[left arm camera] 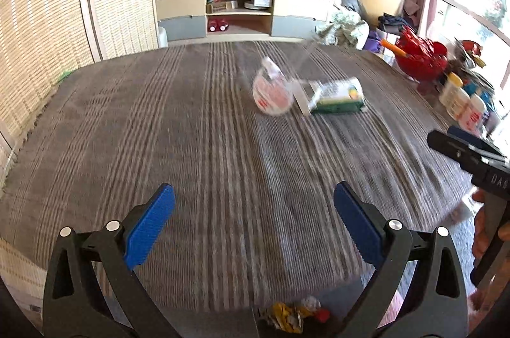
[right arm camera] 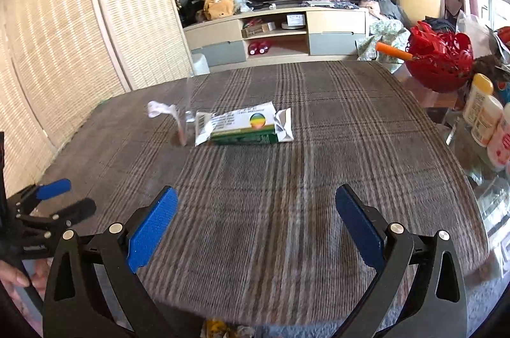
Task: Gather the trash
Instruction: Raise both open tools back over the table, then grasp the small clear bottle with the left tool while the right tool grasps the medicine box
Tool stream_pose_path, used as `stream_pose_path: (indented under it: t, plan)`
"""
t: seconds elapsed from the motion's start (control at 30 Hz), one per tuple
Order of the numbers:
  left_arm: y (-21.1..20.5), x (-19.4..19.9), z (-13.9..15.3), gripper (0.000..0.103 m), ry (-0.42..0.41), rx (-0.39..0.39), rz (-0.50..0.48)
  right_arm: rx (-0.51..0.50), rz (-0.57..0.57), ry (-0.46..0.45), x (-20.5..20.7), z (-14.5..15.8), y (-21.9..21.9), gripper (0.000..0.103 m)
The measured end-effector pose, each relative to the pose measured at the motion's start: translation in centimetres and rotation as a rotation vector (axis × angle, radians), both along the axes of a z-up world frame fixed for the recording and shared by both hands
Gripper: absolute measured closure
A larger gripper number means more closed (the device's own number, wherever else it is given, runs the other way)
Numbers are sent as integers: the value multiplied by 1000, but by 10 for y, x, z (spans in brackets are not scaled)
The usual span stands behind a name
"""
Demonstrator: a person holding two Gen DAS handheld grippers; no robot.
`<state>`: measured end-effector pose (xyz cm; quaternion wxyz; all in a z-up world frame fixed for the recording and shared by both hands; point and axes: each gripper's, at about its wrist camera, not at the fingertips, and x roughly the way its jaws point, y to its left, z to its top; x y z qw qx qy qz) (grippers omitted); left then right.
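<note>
A green and white wrapper pack (left arm camera: 338, 96) (right arm camera: 245, 126) lies on the plaid tablecloth (left arm camera: 191, 131) (right arm camera: 318, 162) towards the far side. Beside it a clear plastic cup lid with red print (left arm camera: 272, 92) stands tilted, seen edge-on in the right wrist view (right arm camera: 181, 123). Crumpled yellow trash (left arm camera: 287, 317) (right arm camera: 223, 330) sits below the table's near edge. My left gripper (left arm camera: 254, 218) is open and empty over the near part of the cloth; it also shows in the right wrist view (right arm camera: 65, 197). My right gripper (right arm camera: 256, 221) is open and empty, and shows at the right of the left wrist view (left arm camera: 459, 140).
A red basket (left arm camera: 420, 57) (right arm camera: 441, 61) with an orange-handled tool stands at the table's right. Several white and yellow bottles (left arm camera: 459, 99) (right arm camera: 484, 121) line the right edge. A woven screen (left arm camera: 63, 3) is on the left, a TV stand (right arm camera: 277, 32) behind.
</note>
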<state>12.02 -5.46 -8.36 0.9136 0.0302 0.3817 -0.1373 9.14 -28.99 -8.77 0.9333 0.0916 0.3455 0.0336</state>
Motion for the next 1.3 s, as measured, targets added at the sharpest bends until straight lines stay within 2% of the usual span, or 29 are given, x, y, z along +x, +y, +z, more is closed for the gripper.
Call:
stream_pose_path:
  t: [0.27, 0.5, 0.67, 0.73, 0.83, 0.9, 0.93, 1.0, 1.03, 1.07, 1.13, 1.3]
  plan:
    - [-15, 43, 7, 9, -22, -20, -32, -60, 4, 31, 43, -12, -2, 3]
    - [-31, 85, 5, 19, 4, -28, -35, -77, 28, 64, 69, -15, -5, 3]
    - [-39, 110, 6, 19, 21, -54, -31, -117, 65, 81, 88, -12, -7, 3]
    - [-43, 119, 6, 22, 28, -61, -35, -145, 91, 101, 96, -15, -5, 3]
    - [-52, 131, 2, 30, 41, -51, -46, -188, 141, 123, 106, -20, -2, 3]
    - [-58, 138, -4, 47, 59, -35, -47, -224, 172, 127, 112, -23, -1, 3]
    - [-60, 141, -8, 51, 72, -30, -48, -227, 181, 130, 115, -24, -2, 3]
    - [-66, 147, -16, 72, 106, -20, -53, -211, 198, 152, 125, -30, -6, 3]
    - [-67, 149, -20, 77, 118, -17, -52, -208, 199, 162, 130, -32, -8, 3]
    - [-69, 152, -23, 87, 130, -17, -50, -208, 201, 172, 135, -34, -10, 3]
    - [-73, 160, -27, 98, 151, -16, -48, -205, 214, 192, 145, -38, -12, 3]
    - [-83, 179, -30, 103, 162, -8, -50, -166, 252, 243, 171, -52, -14, 3]
